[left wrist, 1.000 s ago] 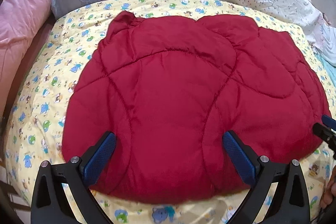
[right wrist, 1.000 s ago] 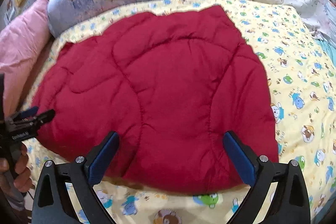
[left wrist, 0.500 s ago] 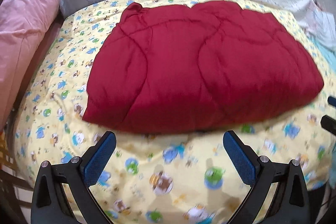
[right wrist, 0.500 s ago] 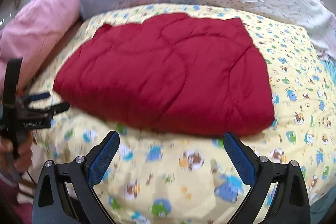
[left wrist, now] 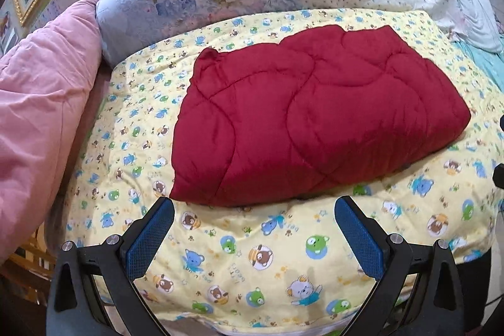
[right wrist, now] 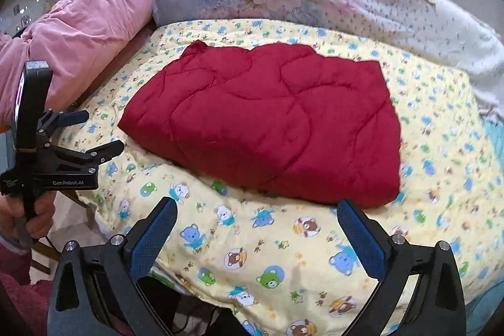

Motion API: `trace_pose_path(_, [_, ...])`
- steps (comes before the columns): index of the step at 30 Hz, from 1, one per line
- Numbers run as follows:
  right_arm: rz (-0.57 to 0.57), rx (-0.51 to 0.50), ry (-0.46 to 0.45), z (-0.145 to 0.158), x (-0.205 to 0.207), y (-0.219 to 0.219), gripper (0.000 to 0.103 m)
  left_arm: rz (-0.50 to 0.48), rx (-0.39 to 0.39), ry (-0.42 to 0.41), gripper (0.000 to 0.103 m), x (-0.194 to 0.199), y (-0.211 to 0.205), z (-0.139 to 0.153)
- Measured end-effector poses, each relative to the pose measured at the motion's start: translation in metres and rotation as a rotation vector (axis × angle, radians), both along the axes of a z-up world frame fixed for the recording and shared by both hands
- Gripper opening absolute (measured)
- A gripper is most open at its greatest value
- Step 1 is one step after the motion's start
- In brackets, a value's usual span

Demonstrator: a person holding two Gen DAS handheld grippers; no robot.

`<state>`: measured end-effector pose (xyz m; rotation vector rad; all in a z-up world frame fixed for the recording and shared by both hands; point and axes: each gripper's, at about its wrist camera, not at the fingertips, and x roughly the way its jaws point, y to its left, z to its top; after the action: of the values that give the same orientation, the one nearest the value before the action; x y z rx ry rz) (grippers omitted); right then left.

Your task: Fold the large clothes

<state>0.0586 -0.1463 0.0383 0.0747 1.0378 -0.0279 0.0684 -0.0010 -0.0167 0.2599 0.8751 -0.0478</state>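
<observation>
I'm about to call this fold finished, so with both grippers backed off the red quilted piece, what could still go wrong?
1. The red quilted piece is puffy, and neither the left hand-held gripper nor the right hand-held gripper holds it, so the fold might spring open.
2. Its far left corner sticks up unevenly, so the stack may look untidy.
3. It rests on a soft cartoon-print sheet, so regrasping could pinch the sheet too.

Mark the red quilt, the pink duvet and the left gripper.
red quilt [left wrist: 315, 115]: left wrist view, middle of its top face.
pink duvet [right wrist: 85, 21]: right wrist view, its bulging upper side.
left gripper [right wrist: 94, 131]: right wrist view, gap between its open fingertips.
</observation>
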Motion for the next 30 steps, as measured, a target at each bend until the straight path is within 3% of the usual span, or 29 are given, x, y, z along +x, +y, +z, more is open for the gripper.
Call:
trace_pose_path(10, [-0.097,0.101,0.023,-0.031,0.023,-0.023,0.102,0.0,0.002,0.029,0.102,0.026,-0.005,-0.017])
trace_pose_path(30, [-0.098,0.072,0.046,-0.046,0.054,-0.031,0.102,0.026,-0.015,0.051,0.102,0.062,-0.008,-0.029])
